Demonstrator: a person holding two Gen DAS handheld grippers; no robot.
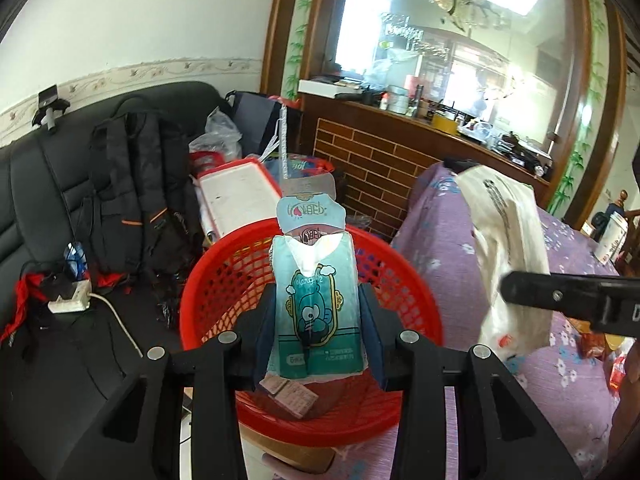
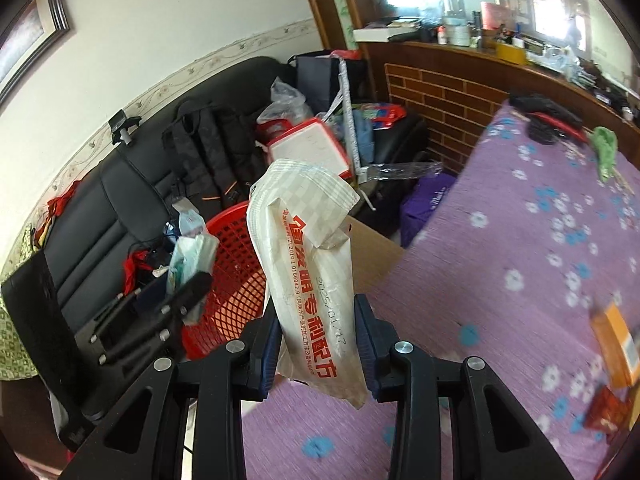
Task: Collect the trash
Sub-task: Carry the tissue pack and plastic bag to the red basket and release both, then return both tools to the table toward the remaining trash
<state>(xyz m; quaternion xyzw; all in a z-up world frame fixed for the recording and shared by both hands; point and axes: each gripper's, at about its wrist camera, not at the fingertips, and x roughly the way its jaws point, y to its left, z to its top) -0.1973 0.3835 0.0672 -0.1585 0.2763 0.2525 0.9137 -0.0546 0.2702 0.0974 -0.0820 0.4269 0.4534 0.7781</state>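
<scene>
My left gripper is shut on a teal tissue pack with a cartoon print, held upright over the red mesh basket. A small paper slip lies in the basket's bottom. My right gripper is shut on a white paper bag with red printing, above the edge of the purple table. In the right wrist view the left gripper and its tissue pack sit just left of the basket. The right gripper and its bag show at the right of the left wrist view.
A purple floral cloth covers the table, with orange and red packets and a green scrap on it. A black sofa with a backpack stands behind the basket. A cardboard box sits between basket and table.
</scene>
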